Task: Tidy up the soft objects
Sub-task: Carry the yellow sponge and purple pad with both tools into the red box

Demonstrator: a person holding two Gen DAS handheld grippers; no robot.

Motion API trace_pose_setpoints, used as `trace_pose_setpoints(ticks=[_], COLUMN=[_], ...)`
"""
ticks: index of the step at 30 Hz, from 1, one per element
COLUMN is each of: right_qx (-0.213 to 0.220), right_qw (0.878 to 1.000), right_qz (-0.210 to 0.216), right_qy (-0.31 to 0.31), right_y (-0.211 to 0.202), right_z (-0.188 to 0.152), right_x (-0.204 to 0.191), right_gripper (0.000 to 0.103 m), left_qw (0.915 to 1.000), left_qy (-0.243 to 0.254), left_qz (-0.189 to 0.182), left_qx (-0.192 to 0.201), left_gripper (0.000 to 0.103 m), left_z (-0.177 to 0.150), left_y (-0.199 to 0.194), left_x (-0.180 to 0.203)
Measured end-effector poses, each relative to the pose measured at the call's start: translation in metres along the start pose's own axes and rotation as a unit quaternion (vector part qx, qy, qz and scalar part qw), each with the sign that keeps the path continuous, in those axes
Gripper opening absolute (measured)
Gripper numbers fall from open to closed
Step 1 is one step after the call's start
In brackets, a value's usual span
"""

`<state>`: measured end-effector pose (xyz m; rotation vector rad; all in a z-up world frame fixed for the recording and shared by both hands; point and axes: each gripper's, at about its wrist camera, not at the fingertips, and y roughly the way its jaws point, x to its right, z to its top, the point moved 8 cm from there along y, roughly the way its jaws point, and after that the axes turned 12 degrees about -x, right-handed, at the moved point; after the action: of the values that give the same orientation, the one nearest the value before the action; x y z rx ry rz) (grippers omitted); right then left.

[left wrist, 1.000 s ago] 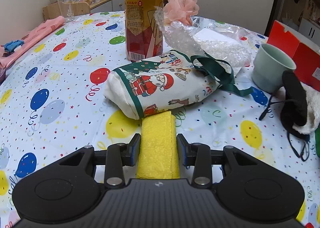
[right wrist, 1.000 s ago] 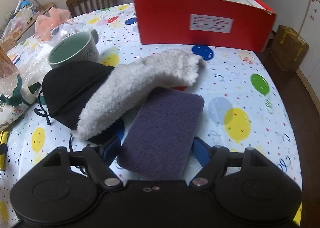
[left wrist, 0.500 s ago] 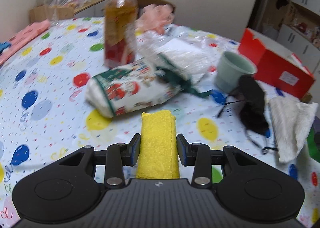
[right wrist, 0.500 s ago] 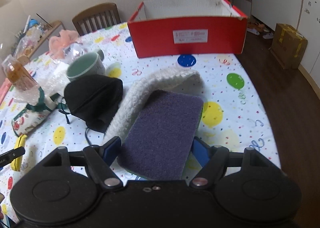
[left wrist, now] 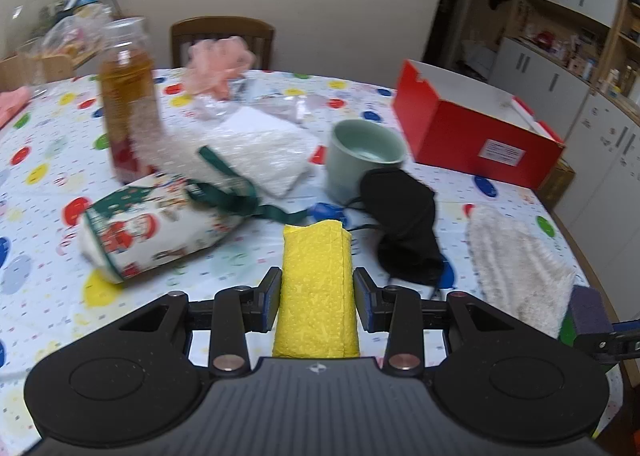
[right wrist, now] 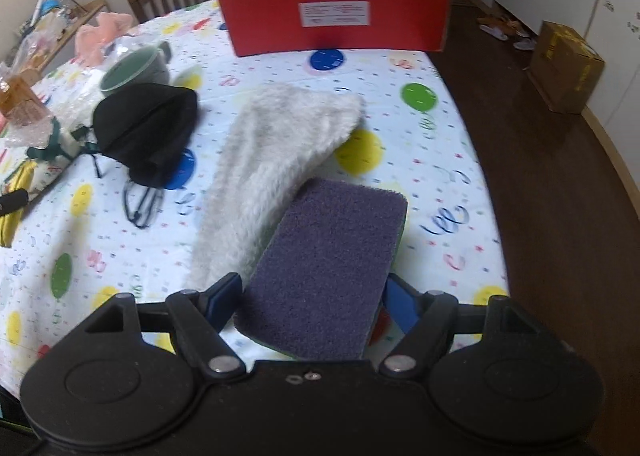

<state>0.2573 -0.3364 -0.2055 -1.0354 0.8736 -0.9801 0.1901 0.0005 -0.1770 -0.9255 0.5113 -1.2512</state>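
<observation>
Counted on the table: one yellow sponge (left wrist: pixel 316 288), one purple sponge (right wrist: pixel 324 276), one white fluffy cloth (right wrist: pixel 272 164), one black mask (right wrist: pixel 148 128), one Christmas pouch (left wrist: pixel 156 224), one cup (left wrist: pixel 364 156), one bottle (left wrist: pixel 128 96), one red box (right wrist: pixel 336 12).

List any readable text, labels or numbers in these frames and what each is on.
None can be read.
red box: white label with printed lines, too small.
bottle: label blurred.
Santa pouch: lettering blurred.
cardboard box: yellow markings, illegible.
</observation>
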Motion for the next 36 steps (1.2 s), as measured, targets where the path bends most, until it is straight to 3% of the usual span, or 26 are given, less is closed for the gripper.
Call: trace_pose_setpoints(ticks=[5,11,18,26,36], right_qx=[-0.001,0.036,0.07,0.113,0.128], right_qw=[0.999,0.999,0.997,0.991,0.987], right_qz=[-0.047,-0.037,-0.009,-0.004,0.006], right_qy=[-0.006,0.003,-0.017,-0.07,-0.1], right_y=[-0.002,-0.027,-0.051,-0.073,-0.067], right_z=[-0.004,0.015,0.07,0.145,0.232], right_x=[0.02,0.038,0.044,0.05,0.064], right_gripper=[0.076,0.076,0.076,0.076,0.076], left_qw=[0.9996,0.9977,0.9952,0.993,0.9932], left_qy=[0.021,0.047,0.066,0.089,0.105], left_qz=[-0.021,-0.049,-0.071,-0.074,-0.044], left_qx=[-0.003,-0.002,0.012,0.024,0.026], left_gripper=[0.037,0.037,0.037,0.037,0.037], left_z=[0.006,0.022,0.061,0.123,0.199], left_y=[0.008,0.013,0.02,0.035,0.065], left_x=[0.027,0.066,0.114,0.164,0.208])
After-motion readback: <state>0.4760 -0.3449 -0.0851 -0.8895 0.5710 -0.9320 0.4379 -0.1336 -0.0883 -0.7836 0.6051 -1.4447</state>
